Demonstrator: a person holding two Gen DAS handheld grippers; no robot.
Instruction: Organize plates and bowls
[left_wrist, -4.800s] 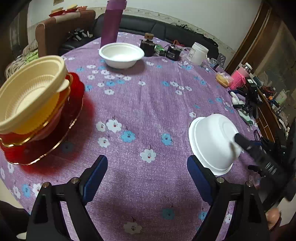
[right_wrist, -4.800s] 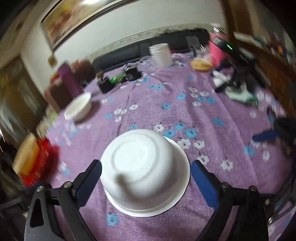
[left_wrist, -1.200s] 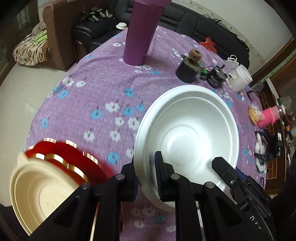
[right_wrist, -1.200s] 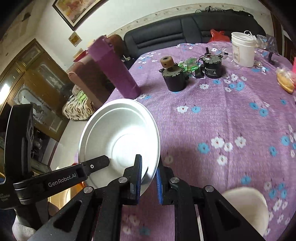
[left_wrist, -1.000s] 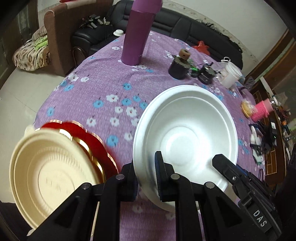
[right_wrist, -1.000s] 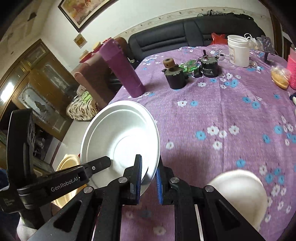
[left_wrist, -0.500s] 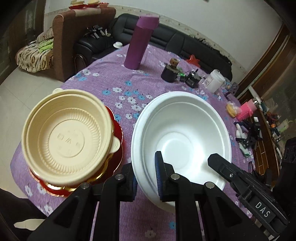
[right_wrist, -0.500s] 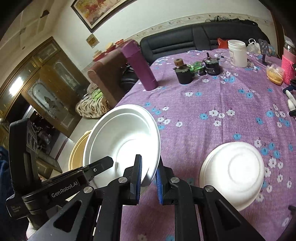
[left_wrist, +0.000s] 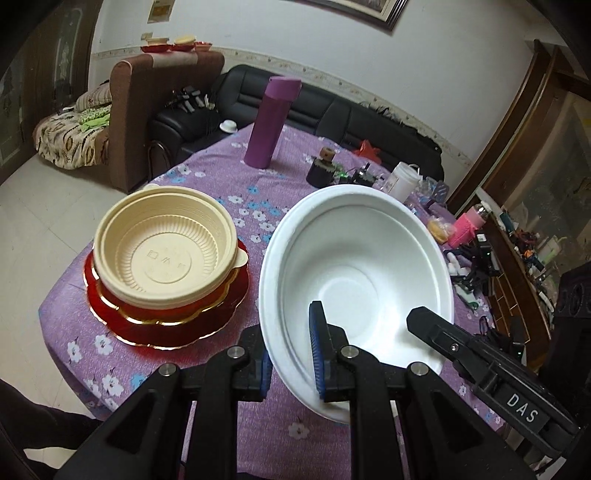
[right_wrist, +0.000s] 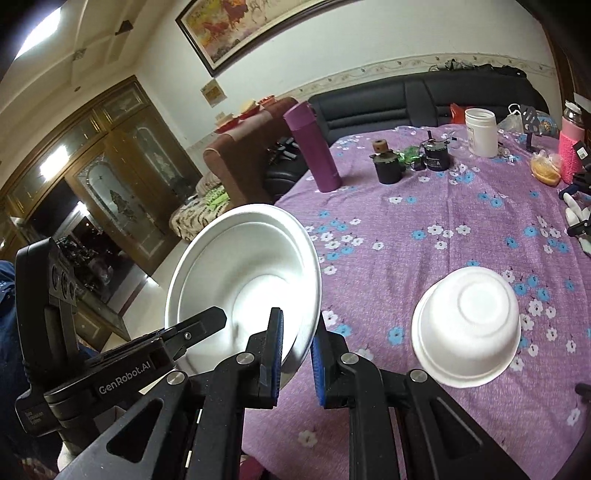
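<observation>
Two white bowls (right_wrist: 243, 273), one cream bowl (left_wrist: 164, 251), perhaps one red plate (left_wrist: 129, 317).

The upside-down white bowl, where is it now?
In the right wrist view the upside-down white bowl sits on the purple flowery tablecloth, right of the right claw that pinches the big white bowl.

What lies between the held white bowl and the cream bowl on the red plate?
Only bare flowered tablecloth, in the left wrist view: the white bowl and the cream bowl are apart.
</observation>
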